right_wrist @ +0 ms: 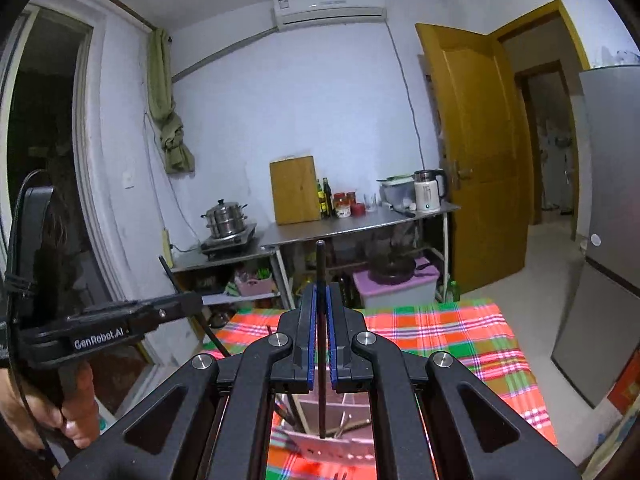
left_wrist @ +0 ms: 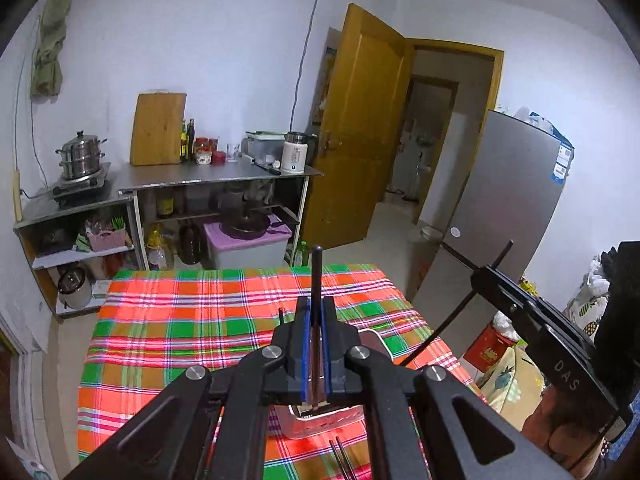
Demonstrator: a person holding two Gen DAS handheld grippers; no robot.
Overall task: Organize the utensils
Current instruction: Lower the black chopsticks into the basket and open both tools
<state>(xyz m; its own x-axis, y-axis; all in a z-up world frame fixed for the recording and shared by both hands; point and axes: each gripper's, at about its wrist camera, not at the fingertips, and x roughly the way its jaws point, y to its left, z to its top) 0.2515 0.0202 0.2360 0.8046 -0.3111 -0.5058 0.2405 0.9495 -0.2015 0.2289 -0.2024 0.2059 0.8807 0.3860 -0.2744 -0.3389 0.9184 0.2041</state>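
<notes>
Each of the two tongs pinches one dark chopstick. The left gripper (left_wrist: pixel 316 344) has its blue pads pressed onto a chopstick (left_wrist: pixel 316 276) that stands nearly upright, its top well above the jaws. The right gripper (right_wrist: pixel 321 332) holds its own chopstick (right_wrist: pixel 320 276) the same way. A pale holder (right_wrist: pixel 332 436) sits just below both tongs on the plaid cloth (left_wrist: pixel 180 320), with other sticks already leaning in it. Two more lie on the cloth (left_wrist: pixel 340 456) nearer than the holder. My reading: lower each stick straight down, tip first (keeping it vertical so it clears the rim), and release only once the tip is inside a slot.
</notes>
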